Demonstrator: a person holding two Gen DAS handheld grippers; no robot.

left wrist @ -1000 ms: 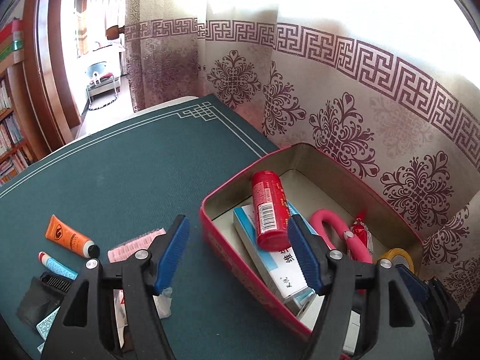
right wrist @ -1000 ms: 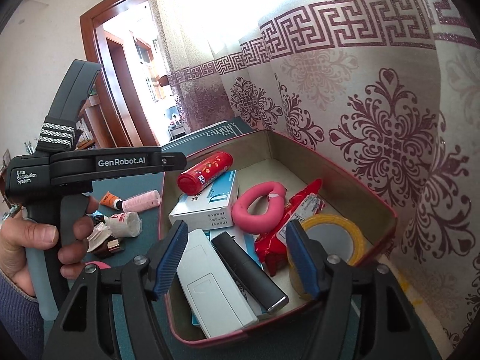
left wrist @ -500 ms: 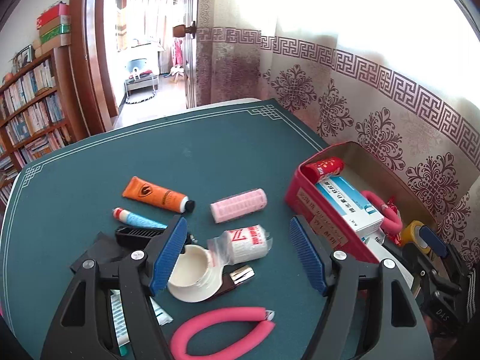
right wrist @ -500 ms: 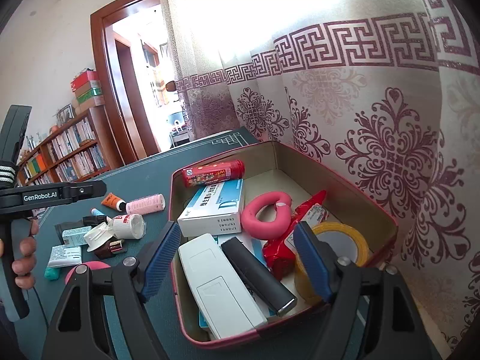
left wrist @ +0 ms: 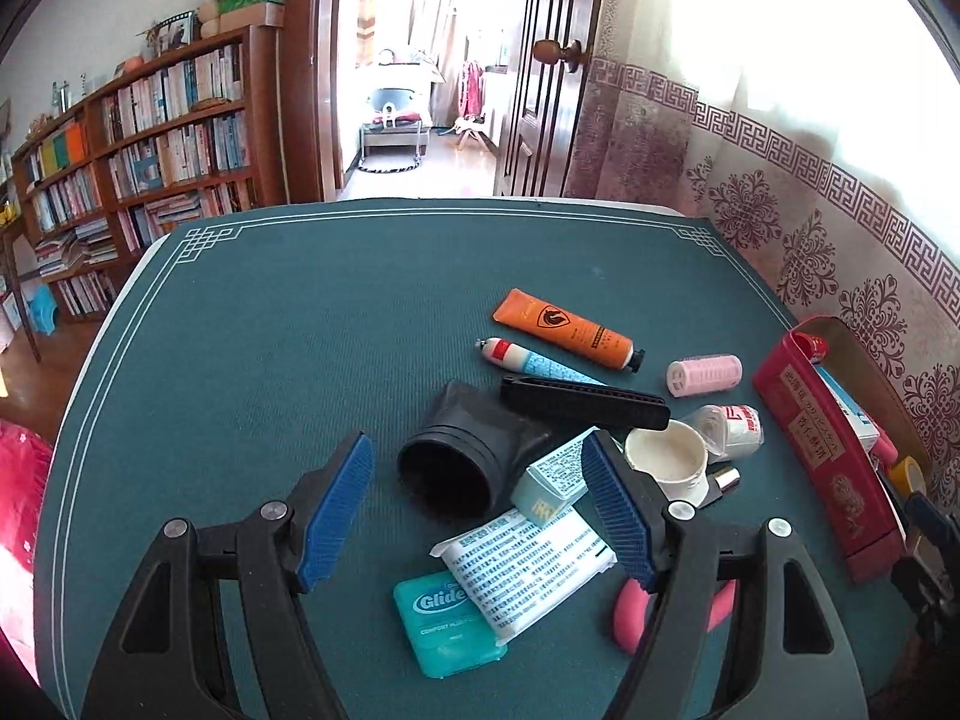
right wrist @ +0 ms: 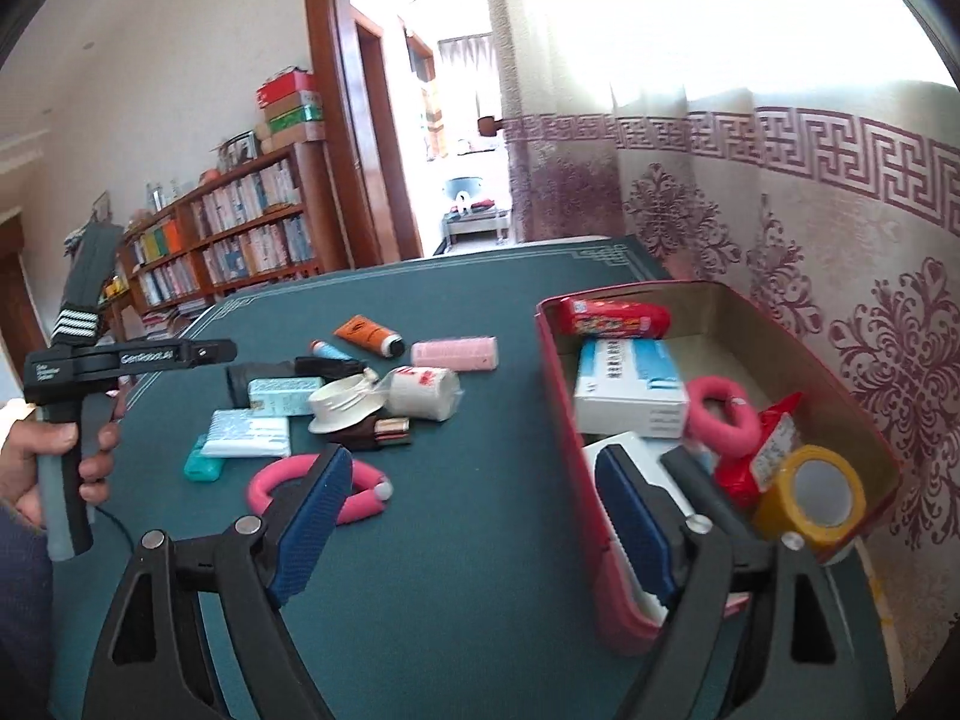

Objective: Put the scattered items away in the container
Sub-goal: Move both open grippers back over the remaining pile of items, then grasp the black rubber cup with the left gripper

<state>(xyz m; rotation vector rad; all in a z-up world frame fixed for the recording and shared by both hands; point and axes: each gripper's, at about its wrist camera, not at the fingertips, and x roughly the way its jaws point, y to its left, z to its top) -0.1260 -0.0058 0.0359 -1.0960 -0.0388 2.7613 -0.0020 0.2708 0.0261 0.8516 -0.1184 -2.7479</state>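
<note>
Both grippers, left and right, gape wide and empty. Scattered pieces lie left of the red tin. I'd drop my left squarely astride the black pouch beneath it before squeezing.

To my left a tall wooden bookshelf packed with books lines the cream wall. Ahead, a brown wooden door stands open onto a sunlit room. A pale curtain with purple key-pattern trim glows behind the dark green counter.
</note>
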